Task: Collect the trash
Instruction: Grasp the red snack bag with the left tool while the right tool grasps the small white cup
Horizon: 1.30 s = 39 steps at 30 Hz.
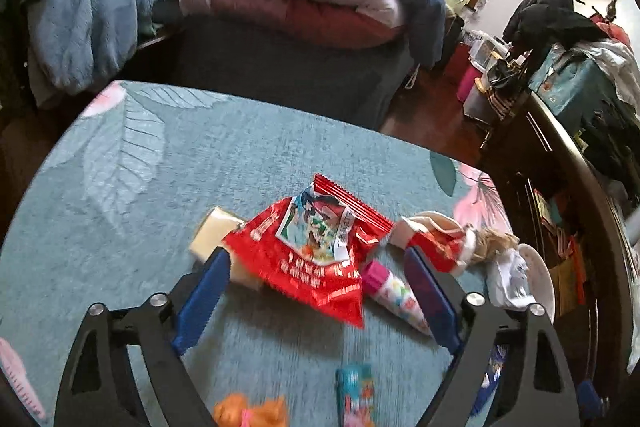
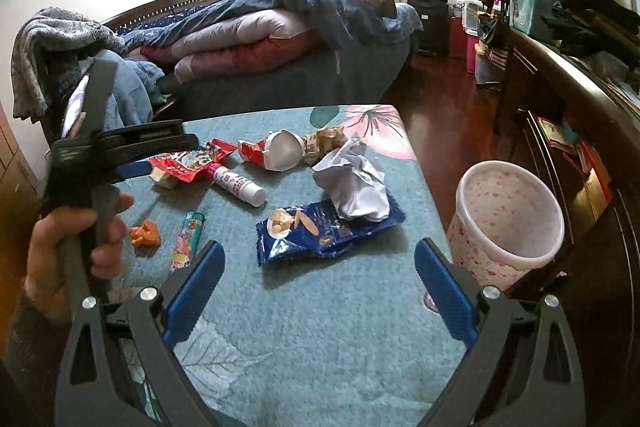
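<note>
Our left tongs (image 1: 316, 291) spread wide around the red wrapper (image 1: 316, 259) at frame centre; light, crinkly, slippery, so we'd pinch its crimped edge; right tongs (image 2: 320, 283) also spread

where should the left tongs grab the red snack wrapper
Take the red wrapper by its near lower corner, coming from the front, low along the table. It lies flat and crinkled, draped over a cream box, so that free edge lifts slightly. The left tongs are already open and straddle it; the glue stick lies close on the right.
</note>
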{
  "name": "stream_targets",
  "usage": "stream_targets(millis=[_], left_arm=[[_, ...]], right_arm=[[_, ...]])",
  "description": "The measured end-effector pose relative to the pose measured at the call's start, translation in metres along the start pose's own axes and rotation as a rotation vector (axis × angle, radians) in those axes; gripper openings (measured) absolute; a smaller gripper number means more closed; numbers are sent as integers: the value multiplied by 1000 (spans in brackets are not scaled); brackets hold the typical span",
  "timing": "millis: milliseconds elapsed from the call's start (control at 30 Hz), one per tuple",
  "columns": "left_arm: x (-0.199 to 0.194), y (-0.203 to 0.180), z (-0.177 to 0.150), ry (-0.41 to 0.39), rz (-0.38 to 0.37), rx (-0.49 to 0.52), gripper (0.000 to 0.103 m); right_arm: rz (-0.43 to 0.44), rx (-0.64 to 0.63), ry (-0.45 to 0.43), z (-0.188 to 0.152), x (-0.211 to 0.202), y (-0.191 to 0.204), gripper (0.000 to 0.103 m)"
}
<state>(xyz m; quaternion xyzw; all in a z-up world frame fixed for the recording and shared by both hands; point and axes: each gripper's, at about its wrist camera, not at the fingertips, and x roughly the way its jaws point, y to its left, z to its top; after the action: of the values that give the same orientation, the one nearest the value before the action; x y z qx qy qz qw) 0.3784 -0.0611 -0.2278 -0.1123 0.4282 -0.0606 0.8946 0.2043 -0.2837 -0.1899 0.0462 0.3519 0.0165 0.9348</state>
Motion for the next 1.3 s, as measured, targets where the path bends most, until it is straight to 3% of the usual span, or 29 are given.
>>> stream_targets(millis=[67,167,233,300,333,433,633,767,933,1100,1167,1300], left_arm=[[11,1,4,15,0,-8,82],[19,-1,7,26,2,-10,68],[20,-4,7,15,12,15,43],[21,-3,7,25,-7,10,9],[20,0,7,23,-31,-1,3],[8,6,7,-11,-56,-13,2],[-50,23,8,-154,-65,-10,2],[-82,39,8,-222,-65,-13,2],[-94,51,11,-235,-77,-20,2],[-93,55,5,-236,-59,-18,2],[-94,54,2,-239,-51,-14,2],[-100,47,-2,-246,-36,4,2]], right_arm=[[5,1,0,2,4,1,96],[6,2,2,6,10,4,96],[3,1,2,8,13,6,96],[2,-3,6,11,18,10,96],[7,-6,7,11,20,12,96],[18,-16,16,17,33,23,96],[57,-80,92,36,83,59,93],[83,-88,194,45,129,73,79],[59,-84,232,50,158,80,76],[19,-110,230,49,160,87,33],[45,-105,234,47,158,86,26],[46,-113,193,43,136,83,24]])
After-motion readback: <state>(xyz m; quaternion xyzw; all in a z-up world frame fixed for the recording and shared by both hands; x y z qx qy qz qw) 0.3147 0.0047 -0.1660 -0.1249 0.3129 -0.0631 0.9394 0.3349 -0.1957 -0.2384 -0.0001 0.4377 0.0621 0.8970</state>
